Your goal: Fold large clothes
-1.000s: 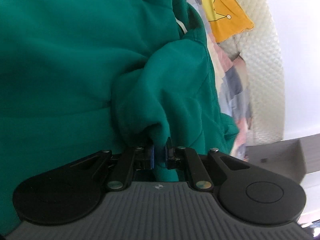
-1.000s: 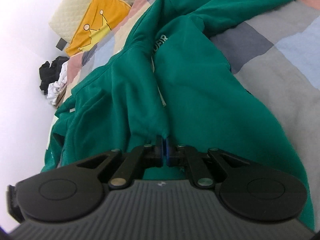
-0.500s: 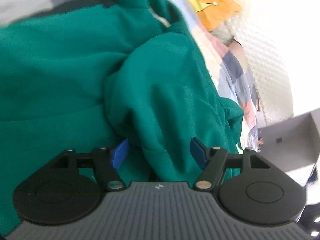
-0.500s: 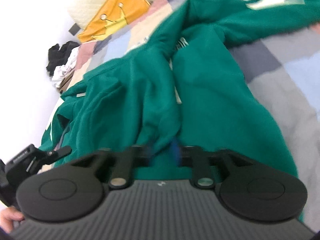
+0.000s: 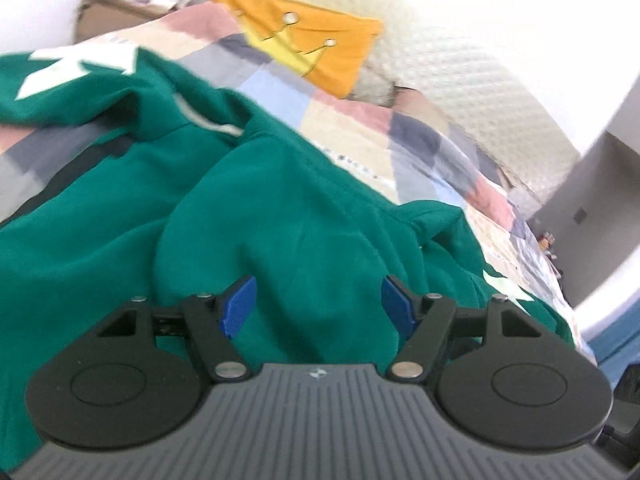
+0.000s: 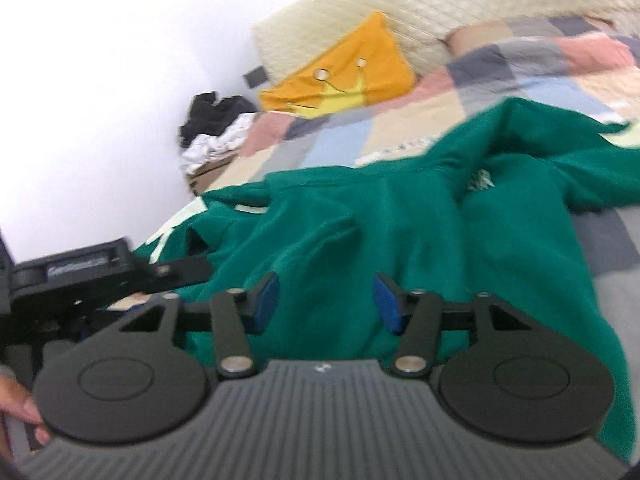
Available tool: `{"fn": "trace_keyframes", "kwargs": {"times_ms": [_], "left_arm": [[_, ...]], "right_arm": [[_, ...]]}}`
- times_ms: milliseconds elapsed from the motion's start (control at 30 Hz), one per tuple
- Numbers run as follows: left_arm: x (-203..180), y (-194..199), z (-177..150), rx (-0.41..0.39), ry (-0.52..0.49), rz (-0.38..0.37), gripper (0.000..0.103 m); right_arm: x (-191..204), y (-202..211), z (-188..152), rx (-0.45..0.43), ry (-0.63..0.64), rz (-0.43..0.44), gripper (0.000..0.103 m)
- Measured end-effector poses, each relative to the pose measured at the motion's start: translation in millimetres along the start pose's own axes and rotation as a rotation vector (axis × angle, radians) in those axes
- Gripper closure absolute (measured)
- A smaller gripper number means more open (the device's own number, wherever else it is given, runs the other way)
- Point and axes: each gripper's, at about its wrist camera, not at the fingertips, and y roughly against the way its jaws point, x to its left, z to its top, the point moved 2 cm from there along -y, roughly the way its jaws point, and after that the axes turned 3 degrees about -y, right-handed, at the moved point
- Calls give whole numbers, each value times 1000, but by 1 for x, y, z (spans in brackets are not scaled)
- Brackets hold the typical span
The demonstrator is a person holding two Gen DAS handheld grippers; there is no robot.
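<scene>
Left wrist view, green sweatshirt [image 5: 280,216] beneath parted fingers [image 5: 239,307], untouched

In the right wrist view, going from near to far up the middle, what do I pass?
Right tongs, standing open → green garment lying rumpled → checked bedspread → orange cushion with a crown → cream quilted headboard.

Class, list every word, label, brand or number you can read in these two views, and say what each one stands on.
No text can be read.
Pale print on the green garment: too blurred.
Label on the black device at the left edge of the right wrist view: too blurred.
Yellow cushion: a crown drawing, no words.
</scene>
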Motion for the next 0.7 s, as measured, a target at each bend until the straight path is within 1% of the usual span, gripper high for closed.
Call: {"fn": "trace_keyframes", "kwargs": {"times_ms": [67, 133, 167, 267, 333, 367, 433, 467, 600, 700], "left_arm": [[-3, -17, 1, 5, -24, -8, 30], [-5, -31, -1, 12, -62, 8, 30], [-6, -39, -1, 18, -77, 19, 30], [-3, -65, -6, 82, -110, 73, 30], [2, -83, -11, 133, -140, 128, 32], [5, -91, -16, 156, -152, 153, 32], [12, -106, -22, 208, -164, 202, 33], [16, -110, -24, 218, -162, 211, 33], [20, -115, -21, 219, -154, 222, 33], [19, -110, -22, 199, -146, 209, 33]], "right_arm": [[7, -11, -1, 0, 47, -3, 68], [8, -25, -5, 21, 88, -31, 72], [7, -32, -8, 36, 93, -38, 72], [-1, -52, -19, 104, 96, -66, 73], [-10, -67, -28, 165, 94, -101, 78], [-14, -72, -31, 183, 87, -111, 79], [-15, -76, -32, 188, 73, -111, 79], [-15, -77, -30, 195, 72, -113, 79], [-13, -70, -24, 213, 48, -113, 78], [-16, -51, -15, 196, -5, -113, 74]]}}
